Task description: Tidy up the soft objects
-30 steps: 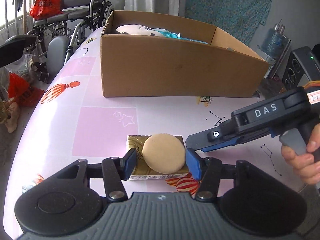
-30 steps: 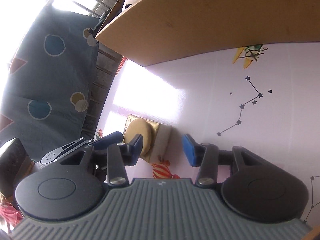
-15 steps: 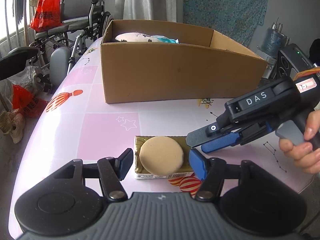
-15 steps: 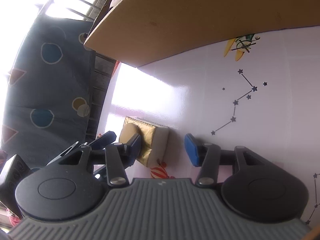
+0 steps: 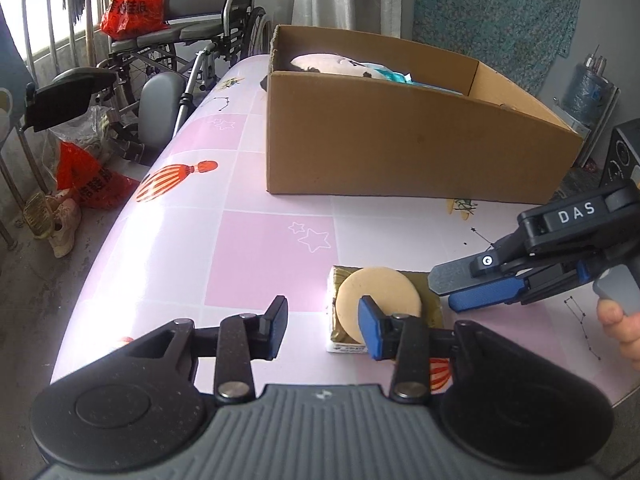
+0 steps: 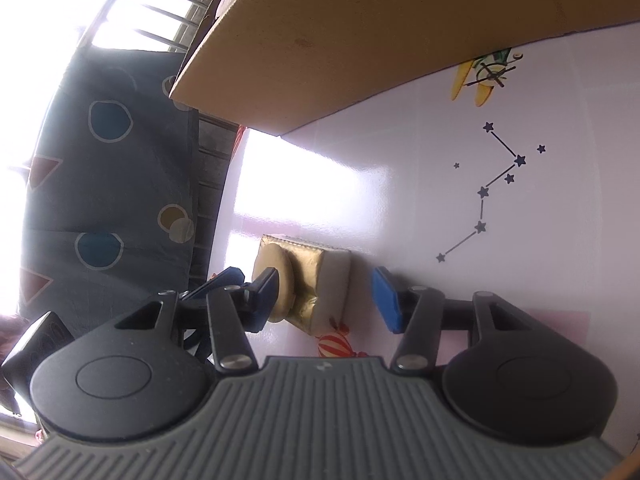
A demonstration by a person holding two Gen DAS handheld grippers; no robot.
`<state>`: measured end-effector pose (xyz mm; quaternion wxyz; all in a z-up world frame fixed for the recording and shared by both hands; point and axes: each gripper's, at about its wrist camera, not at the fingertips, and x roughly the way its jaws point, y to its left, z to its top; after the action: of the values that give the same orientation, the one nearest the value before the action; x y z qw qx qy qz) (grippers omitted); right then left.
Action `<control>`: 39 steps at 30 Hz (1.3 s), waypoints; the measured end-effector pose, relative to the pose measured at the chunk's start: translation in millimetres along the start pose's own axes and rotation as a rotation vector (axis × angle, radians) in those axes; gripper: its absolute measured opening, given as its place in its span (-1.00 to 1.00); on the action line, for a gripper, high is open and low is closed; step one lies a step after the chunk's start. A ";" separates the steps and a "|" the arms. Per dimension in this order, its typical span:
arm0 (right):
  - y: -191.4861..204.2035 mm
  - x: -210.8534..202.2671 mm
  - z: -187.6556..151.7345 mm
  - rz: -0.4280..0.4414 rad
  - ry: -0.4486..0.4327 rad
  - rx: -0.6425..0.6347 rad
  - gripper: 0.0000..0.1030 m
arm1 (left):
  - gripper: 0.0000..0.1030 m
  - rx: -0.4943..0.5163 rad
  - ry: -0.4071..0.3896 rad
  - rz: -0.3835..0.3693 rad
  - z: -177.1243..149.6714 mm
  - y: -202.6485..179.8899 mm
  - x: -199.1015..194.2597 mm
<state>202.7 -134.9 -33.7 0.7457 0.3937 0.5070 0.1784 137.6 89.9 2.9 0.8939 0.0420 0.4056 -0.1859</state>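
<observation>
Far to the left, off the counter, a red plastic bag (image 5: 86, 184) lies on the floor, and a grey folded wheelchair (image 5: 176, 48) stands behind it. The pink and white checked counter (image 5: 240, 248) has a red striped balloon picture (image 5: 168, 184) near its left edge.

The left gripper (image 5: 322, 326) hangs low over the counter near its front edge. Its jaws are wide open and hold nothing. Its right blue pad sits in front of the round tan sponge puff (image 5: 378, 294). The puff lies flat on top of a small gold block with white sides (image 5: 430, 306), and the block rests on the counter, in front of the box and well apart from it.

Behind them stands a big brown cardboard box (image 5: 400, 148), open at the top. A white soft toy (image 5: 328, 64) and something teal (image 5: 394, 77) lie inside it.

To the right, the right gripper (image 6: 326, 292) is turned on its side. Its jaws are open wide, one on each side of the block and puff. One pad is close to the puff (image 6: 278, 280), but I cannot tell if it touches. The other pad is apart from the white side of the block (image 6: 334, 288). A bare hand (image 5: 620, 326) holds its handle at the far right.
</observation>
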 end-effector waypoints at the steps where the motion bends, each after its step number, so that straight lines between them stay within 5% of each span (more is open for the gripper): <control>1: 1.2 1.7 0.0 -0.003 0.001 -0.002 -0.01 | -0.10 -0.018 0.009 0.010 -0.4 5.3 -0.2; 5: 5.1 2.7 1.7 -0.020 0.009 -0.018 -0.01 | 0.05 -0.046 -0.007 0.020 -0.2 11.9 -6.8; 11: 7.4 4.0 0.8 -0.027 0.002 -0.017 0.00 | 0.29 0.031 -0.005 -0.088 -2.6 -7.8 -3.4; 14: 9.1 4.6 0.5 -0.028 -0.001 -0.029 0.00 | 0.26 0.067 0.007 0.020 -6.1 -12.7 4.3; 17: 9.4 4.0 1.2 -0.029 0.001 -0.037 0.00 | 0.20 -0.021 -0.008 0.041 -4.8 2.2 -1.1; 22: 9.0 4.7 2.8 -0.026 0.006 -0.041 0.00 | 0.18 0.045 -0.029 0.133 -2.5 0.6 -9.1; 33: 3.6 4.1 2.7 -0.012 0.010 -0.022 -0.02 | 0.12 0.120 -0.054 -0.116 -2.0 -22.8 2.2; 39: -6.7 -2.5 3.9 -0.008 0.005 0.014 -0.03 | 0.11 0.066 -0.022 -0.213 -2.7 -17.8 12.7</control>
<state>204.2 -142.3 -36.6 0.7425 0.3962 0.5117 0.1728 136.8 70.2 -7.0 0.8716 0.0257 0.3918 -0.2937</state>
